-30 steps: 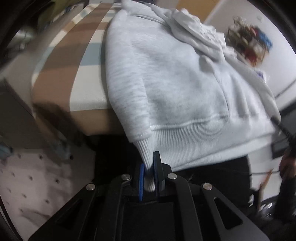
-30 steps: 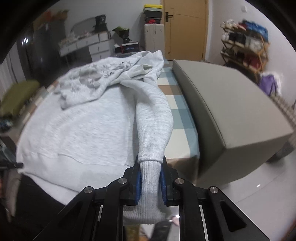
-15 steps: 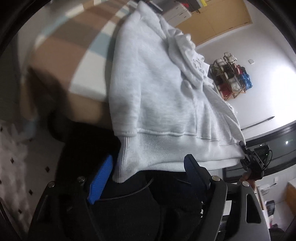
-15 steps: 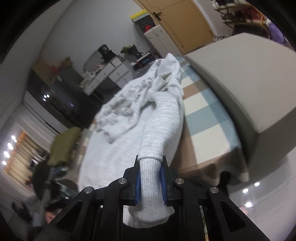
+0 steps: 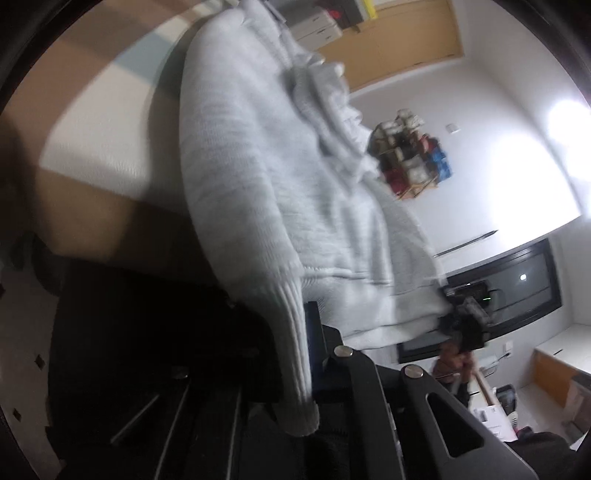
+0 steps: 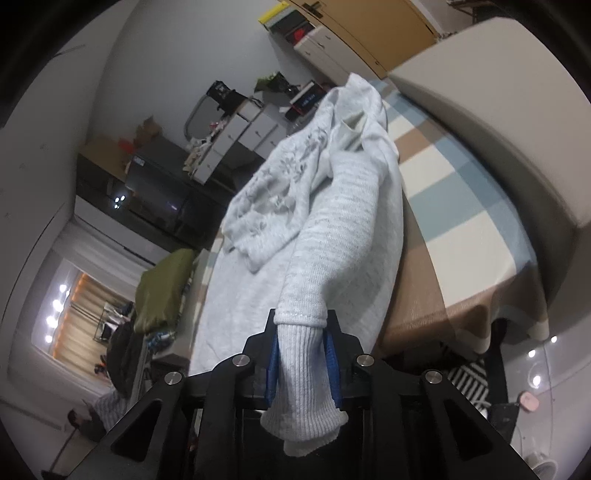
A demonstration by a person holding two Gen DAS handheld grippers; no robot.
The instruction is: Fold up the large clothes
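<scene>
Sweatshirt point(image 6: 258, 295), pale grey and heavy, lies spread across a bed's checked cover point(image 6: 454, 192) of tan, blue and cream, its hood bunched at the far end and its hem hanging over the near edge. Each ribbed cuff is caught in a hand-held gripper. The left gripper point(image 5: 301, 354) has its fingers pressed together on the left cuff point(image 5: 295, 369), which drapes down across the dark frame; only one blue pad point(image 5: 312, 332) shows beside the cloth, and the view is blurred. The right gripper point(image 6: 301, 363) pinches the right cuff point(image 6: 301, 387) between two blue pads, its jaws having just eased slightly wider while the cuff still fills the gap. A long grey cushion point(image 6: 498, 122) runs along the bed's right side. Far off stand white drawers point(image 6: 243, 133) and a wooden door point(image 6: 373, 26).
</scene>
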